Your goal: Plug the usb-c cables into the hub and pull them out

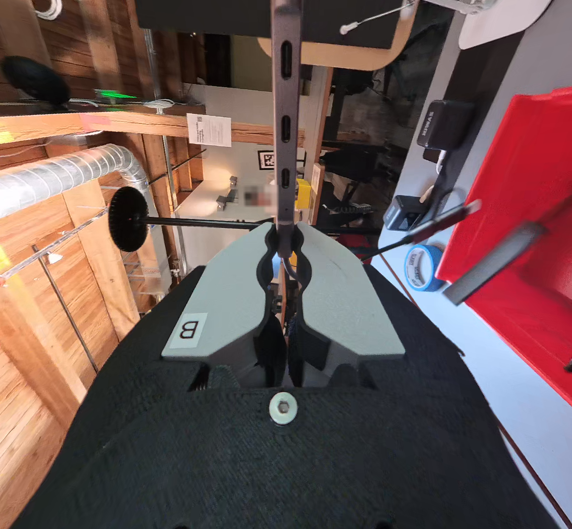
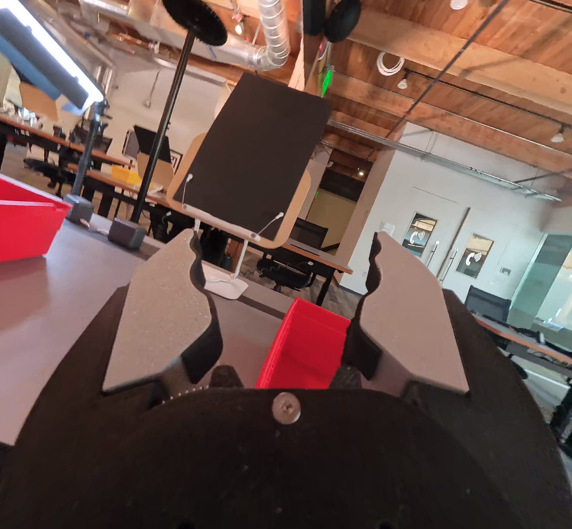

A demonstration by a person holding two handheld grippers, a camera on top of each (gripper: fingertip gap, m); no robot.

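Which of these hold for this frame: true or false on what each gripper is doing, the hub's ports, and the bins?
1. The left gripper is shut on the hub. True.
2. A cable is plugged into one of the hub's three visible ports. False: all three slots show empty.
3. The right gripper holds a cable. False: its fingers stand wide apart with nothing between them.
4. A red bin sits on the table beyond the right gripper. True.
5. A roll of blue tape lies beside a red bin in the left wrist view. True.
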